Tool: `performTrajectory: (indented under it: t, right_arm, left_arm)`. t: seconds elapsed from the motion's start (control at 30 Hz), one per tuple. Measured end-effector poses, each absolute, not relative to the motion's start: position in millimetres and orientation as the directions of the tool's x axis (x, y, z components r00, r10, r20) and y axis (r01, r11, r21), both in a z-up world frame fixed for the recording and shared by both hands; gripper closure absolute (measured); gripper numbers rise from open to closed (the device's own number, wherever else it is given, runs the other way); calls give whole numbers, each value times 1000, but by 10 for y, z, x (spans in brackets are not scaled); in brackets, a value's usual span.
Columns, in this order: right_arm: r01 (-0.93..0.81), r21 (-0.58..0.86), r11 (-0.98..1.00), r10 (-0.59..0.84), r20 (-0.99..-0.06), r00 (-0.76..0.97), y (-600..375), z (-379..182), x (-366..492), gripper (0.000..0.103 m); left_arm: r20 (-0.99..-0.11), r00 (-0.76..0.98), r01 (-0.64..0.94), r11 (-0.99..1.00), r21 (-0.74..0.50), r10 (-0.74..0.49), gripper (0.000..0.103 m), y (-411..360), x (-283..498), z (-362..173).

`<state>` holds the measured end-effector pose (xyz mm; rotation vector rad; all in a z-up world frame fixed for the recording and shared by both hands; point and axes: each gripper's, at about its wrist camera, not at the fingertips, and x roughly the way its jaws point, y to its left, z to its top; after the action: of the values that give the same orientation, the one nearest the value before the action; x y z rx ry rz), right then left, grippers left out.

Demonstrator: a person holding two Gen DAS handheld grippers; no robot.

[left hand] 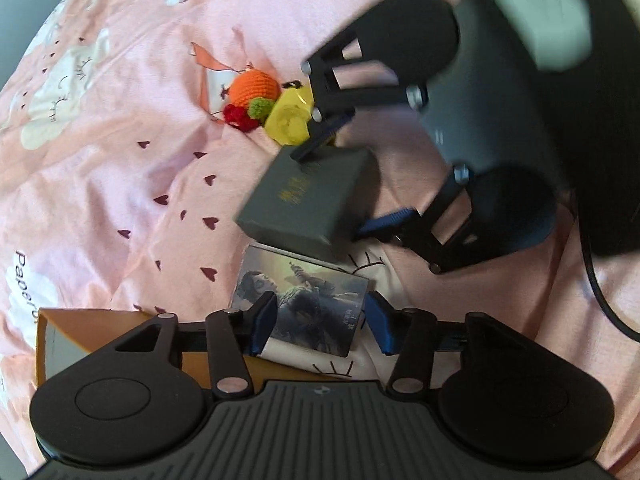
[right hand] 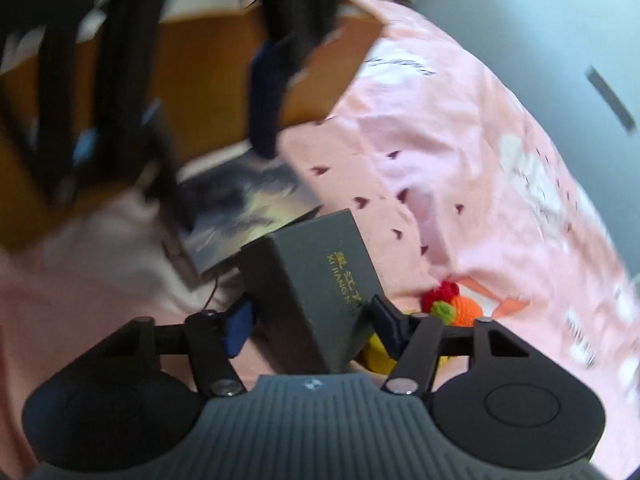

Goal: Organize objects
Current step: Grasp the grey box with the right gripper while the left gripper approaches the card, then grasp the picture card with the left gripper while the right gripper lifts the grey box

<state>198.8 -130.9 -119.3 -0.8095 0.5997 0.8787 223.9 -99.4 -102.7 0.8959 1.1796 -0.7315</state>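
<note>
A dark grey box with gold lettering is tilted above the pink bedsheet, and my right gripper is shut on its two sides. The left wrist view shows the same box in the right gripper. Just below it a flat picture card with a dark illustrated cover lies on the sheet. My left gripper stands open over the card, one blue pad at each side edge. In the right wrist view the card lies beyond the box, and the left gripper is a blur.
A brown cardboard box stands beside the card, also seen in the right wrist view. An orange crocheted toy and a yellow object lie farther up the bed. A black cable runs along the right.
</note>
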Motion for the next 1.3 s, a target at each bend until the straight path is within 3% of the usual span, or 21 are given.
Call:
performTrajectory:
  t: [0.3,0.57,0.7,0.9,1.07,1.17,1.3]
  right_arm:
    - [-754,-57,654,488,-730,478,-1871,-834,2250,61]
    - [-677,37,735,489,-721,492,-2131,-755,2345,66]
    - [-666,43,745,485,-720,496,-2100,-836,2432,68]
    - [-623,122,773,498,-725,476,-2211,-854,2522,69]
    - [-627,115,771,500,-719,483,-2200,-842,2467,68]
    - [-621,125,774,507,-711,488,-2219,-837,2452,68]
    - [-622,134,772,518,-701,491,-2226,-821,2451,68]
  left_arm:
    - [-958,274,885,370,284,80,35,-1205,2105,-1241]
    - [-881,369,826,329,457,297,33,-1416,2023,-1653]
    - [-827,414,791,300,534,380,23,-1500,2009,-1812]
    - [-790,432,770,278,574,436,18,-1544,2038,-1935]
    - [-824,414,765,341,545,388,39,-1461,2038,-1796]
    - [-859,422,748,425,510,289,55,-1323,2019,-1563]
    - [-878,457,716,525,459,145,66,-1115,2041,-1184]
